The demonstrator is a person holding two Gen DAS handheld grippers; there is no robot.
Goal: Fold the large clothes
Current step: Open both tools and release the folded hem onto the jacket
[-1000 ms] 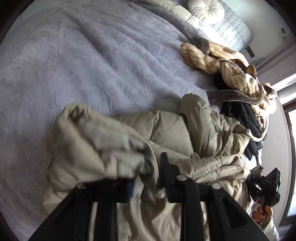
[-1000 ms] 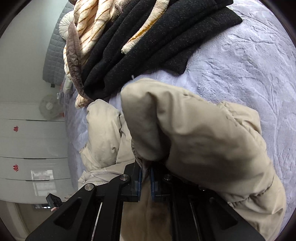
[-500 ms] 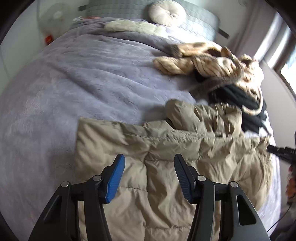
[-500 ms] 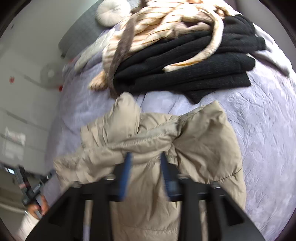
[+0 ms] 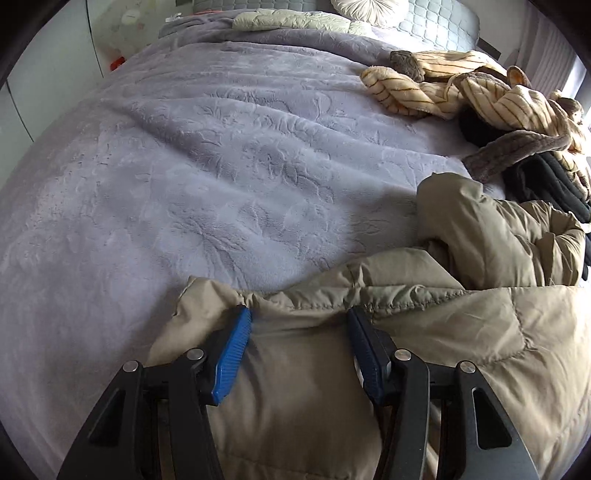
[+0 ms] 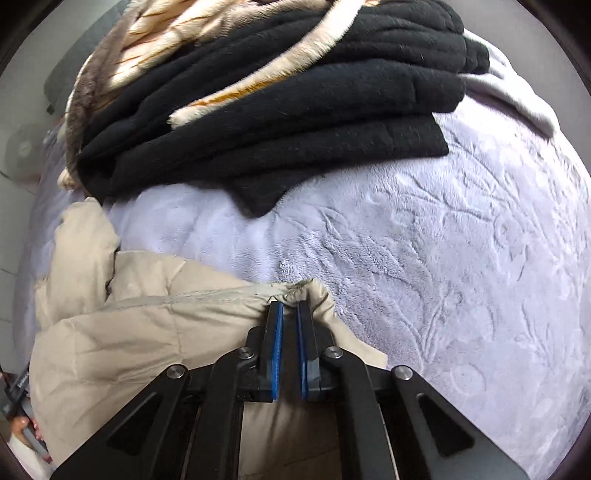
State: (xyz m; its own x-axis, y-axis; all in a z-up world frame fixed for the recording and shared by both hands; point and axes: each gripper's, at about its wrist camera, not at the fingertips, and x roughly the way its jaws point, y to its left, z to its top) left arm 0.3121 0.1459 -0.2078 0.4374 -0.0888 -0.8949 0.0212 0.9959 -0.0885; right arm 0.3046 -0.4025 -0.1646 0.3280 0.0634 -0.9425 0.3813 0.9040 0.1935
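A beige padded jacket [image 5: 424, 332] lies spread on the lilac bedspread [image 5: 221, 166], its top seam running across the left wrist view. My left gripper [image 5: 299, 314] is open, its blue pads straddling the seam with fabric between them but not pinched. In the right wrist view the jacket [image 6: 140, 325] fills the lower left. My right gripper [image 6: 290, 308] is shut on a bunched corner of the jacket's edge [image 6: 306, 291], just above the bedspread [image 6: 443, 258].
A stack of folded black garments [image 6: 295, 122] with a cream striped fleece [image 5: 480, 96] draped over it lies just beyond the jacket. Pillows [image 5: 365, 7] and a grey headboard are at the far end. A fan stands at the far left.
The jacket went from a lifted bundle to lying spread flat. My left gripper let go and opened, now low at the seam. My right gripper opened briefly, then shut on the jacket's edge.
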